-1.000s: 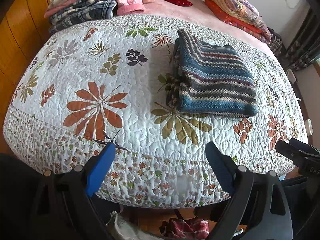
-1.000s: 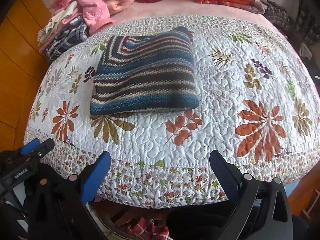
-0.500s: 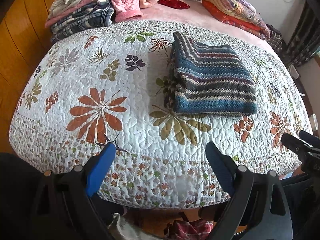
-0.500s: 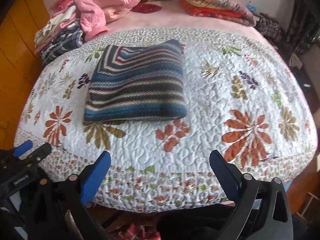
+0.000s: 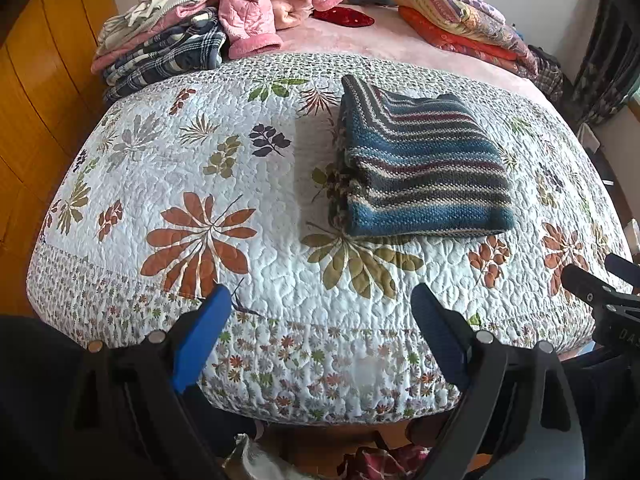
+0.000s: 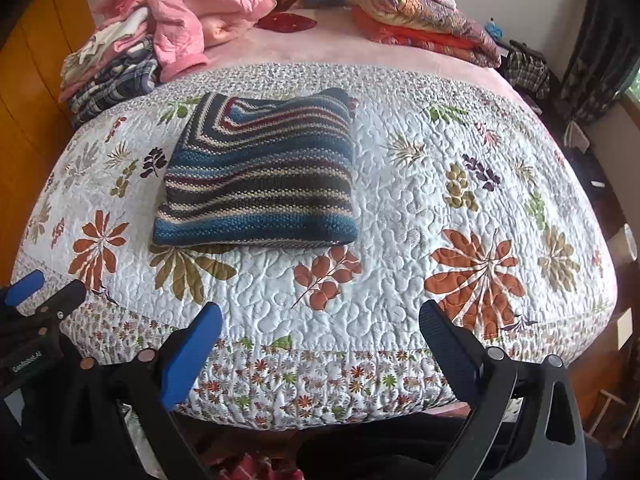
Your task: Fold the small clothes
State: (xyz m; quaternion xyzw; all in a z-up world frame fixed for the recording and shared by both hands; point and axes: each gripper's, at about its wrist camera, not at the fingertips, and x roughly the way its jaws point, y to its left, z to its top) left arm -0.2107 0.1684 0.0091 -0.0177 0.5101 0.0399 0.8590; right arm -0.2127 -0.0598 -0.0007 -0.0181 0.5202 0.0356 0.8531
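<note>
Wood panelling (image 5: 36,92) on the far left. Next, a pile of clothes (image 5: 168,44) at the back-left corner of my bed, plaid and pink on top. My left gripper (image 5: 316,300) hangs off the near edge of the floral quilt (image 5: 192,168), jaws wide, nothing held. Striped knit sweater (image 5: 420,168) lies folded flat on the quilt, right of centre in the left view, well apart from both grippers. My right gripper (image 6: 320,316) also sits at the near edge, jaws wide, empty. Folded blankets (image 6: 416,20) are stacked back right. Dark curtain (image 6: 600,32) at the far right.
</note>
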